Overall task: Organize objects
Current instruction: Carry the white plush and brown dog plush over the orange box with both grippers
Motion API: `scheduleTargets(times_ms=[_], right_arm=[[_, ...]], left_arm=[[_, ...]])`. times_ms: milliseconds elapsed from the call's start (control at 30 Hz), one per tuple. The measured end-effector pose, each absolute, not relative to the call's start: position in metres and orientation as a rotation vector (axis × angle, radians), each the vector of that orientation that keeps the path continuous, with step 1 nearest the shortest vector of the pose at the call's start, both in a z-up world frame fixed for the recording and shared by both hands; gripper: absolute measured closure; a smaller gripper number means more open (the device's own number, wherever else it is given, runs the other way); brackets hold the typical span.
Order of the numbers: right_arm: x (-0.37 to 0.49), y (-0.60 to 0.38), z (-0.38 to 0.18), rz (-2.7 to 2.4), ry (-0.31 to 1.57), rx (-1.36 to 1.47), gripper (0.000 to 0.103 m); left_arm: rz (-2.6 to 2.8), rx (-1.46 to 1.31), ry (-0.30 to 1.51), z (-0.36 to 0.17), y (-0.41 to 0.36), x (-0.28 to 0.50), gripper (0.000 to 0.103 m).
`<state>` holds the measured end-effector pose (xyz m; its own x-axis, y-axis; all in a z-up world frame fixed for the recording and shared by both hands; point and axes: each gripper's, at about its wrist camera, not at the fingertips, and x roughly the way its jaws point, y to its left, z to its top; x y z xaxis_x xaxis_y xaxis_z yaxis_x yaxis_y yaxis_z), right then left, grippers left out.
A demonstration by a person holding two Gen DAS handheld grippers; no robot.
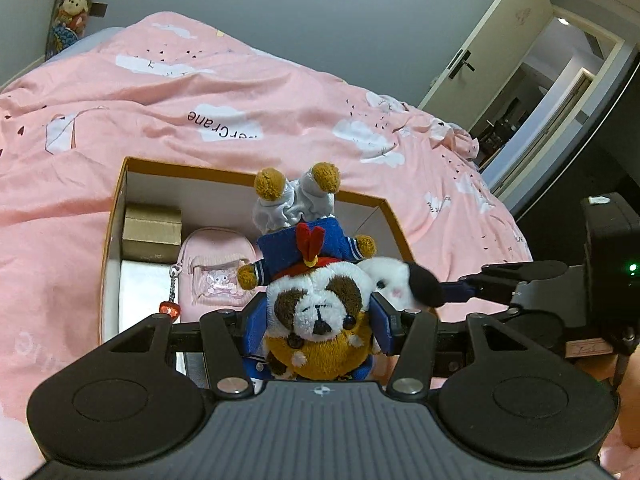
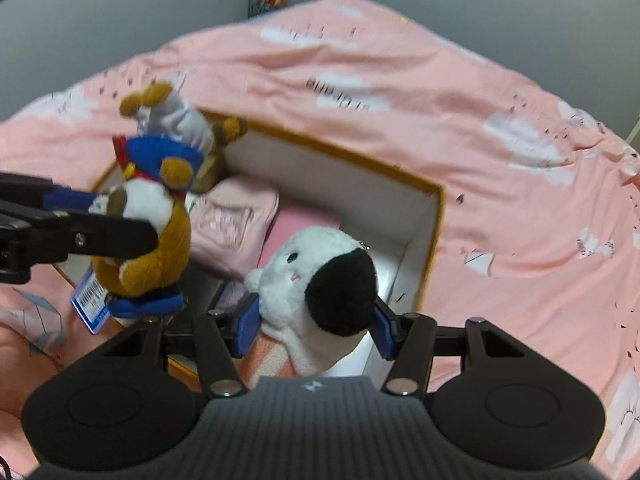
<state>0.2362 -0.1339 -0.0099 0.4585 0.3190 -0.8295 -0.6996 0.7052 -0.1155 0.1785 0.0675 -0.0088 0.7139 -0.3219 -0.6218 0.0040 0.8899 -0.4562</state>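
Pinching the dog plush, left gripper; apparently only right view shows tag.

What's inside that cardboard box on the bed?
Inside the box: a gold carton, a pink pouch and something white. The held plush toys cover the rest.

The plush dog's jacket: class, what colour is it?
Blue, with a red collar, on the plush dog; clearest in the left wrist view.
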Motion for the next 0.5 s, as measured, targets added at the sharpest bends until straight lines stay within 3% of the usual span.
scheduleTargets(times_ms=[500], right_arm=[[0.262,-0.113,-0.06,0.669,1.092,-0.557,0.044]], left_arm=[[-0.185,-0.468,0.812,-0.025,0.073,0.191,0.042]])
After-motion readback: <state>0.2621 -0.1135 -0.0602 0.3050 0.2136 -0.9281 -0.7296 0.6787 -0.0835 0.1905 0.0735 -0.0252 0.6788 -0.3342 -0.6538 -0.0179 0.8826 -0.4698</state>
